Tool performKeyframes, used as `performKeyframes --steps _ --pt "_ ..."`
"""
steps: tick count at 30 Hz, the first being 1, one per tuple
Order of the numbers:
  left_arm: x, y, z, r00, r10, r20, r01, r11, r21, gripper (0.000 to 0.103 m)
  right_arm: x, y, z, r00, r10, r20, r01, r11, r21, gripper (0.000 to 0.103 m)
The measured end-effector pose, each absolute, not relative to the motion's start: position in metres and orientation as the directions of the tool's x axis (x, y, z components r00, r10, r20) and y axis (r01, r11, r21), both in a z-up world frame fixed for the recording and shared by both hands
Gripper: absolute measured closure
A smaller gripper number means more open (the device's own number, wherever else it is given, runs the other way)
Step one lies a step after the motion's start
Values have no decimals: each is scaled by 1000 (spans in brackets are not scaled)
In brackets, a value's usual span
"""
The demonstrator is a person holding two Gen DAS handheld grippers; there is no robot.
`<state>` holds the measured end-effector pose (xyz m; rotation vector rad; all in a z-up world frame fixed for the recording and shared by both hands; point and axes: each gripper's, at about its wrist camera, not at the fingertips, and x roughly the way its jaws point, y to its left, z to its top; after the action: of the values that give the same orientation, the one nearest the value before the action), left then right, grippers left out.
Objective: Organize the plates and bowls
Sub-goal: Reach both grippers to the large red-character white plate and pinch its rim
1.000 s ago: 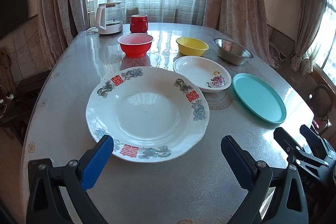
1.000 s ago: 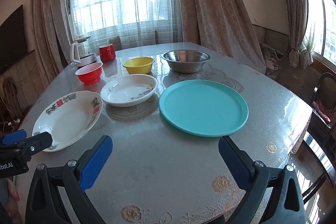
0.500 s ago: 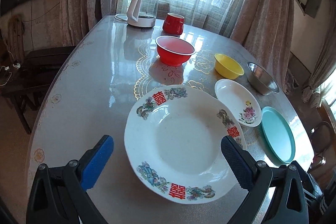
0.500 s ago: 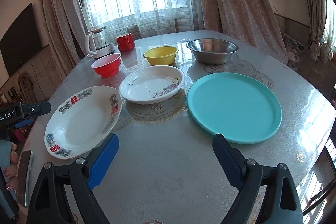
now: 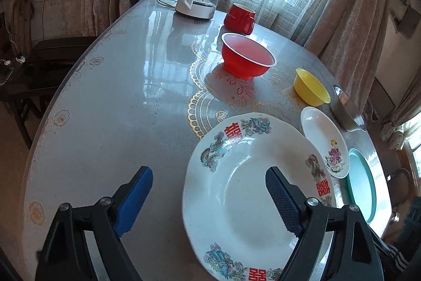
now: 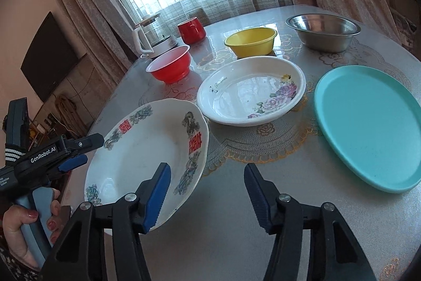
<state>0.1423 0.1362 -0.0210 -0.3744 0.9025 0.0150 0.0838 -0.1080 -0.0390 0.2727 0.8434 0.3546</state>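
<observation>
Six dishes sit on the round worktop [image 6: 302, 215], all placed here against the big plate [image 6: 147, 149], the white one with red characters at the near left edge. The teal plate [image 6: 368, 128] lies well apart to its right. The flowered dish [image 6: 250, 91] lies between those two, just beside the big plate's far right rim. Behind that dish stand the steel bowl [image 6: 323, 30] and the yellow bowl [image 6: 250, 40]; the red bowl [image 6: 171, 65] stands beyond the big plate's far rim, with a red mug [image 6: 190, 29] and a kettle [image 6: 152, 40] farther back. The right claw [image 6: 208, 191] is closing, released, straddling the big plate's near right rim, pads not pressing. The left claw [image 5: 208, 194] is closing too, released, one finger over the plate's well, the other over bare worktop at its left rim.
</observation>
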Motion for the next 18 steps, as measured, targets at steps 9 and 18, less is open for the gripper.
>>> performKeyframes --steps 9,18 --pt "148 130 -33 605 -201 -770 -127 931 -343 43 103 -96 -54 570 454 -685 -203 885 418 53" --pt "151 129 -44 579 -164 -798 -142 944 -297 67 113 -89 -64 551 482 -681 -235 873 428 71"
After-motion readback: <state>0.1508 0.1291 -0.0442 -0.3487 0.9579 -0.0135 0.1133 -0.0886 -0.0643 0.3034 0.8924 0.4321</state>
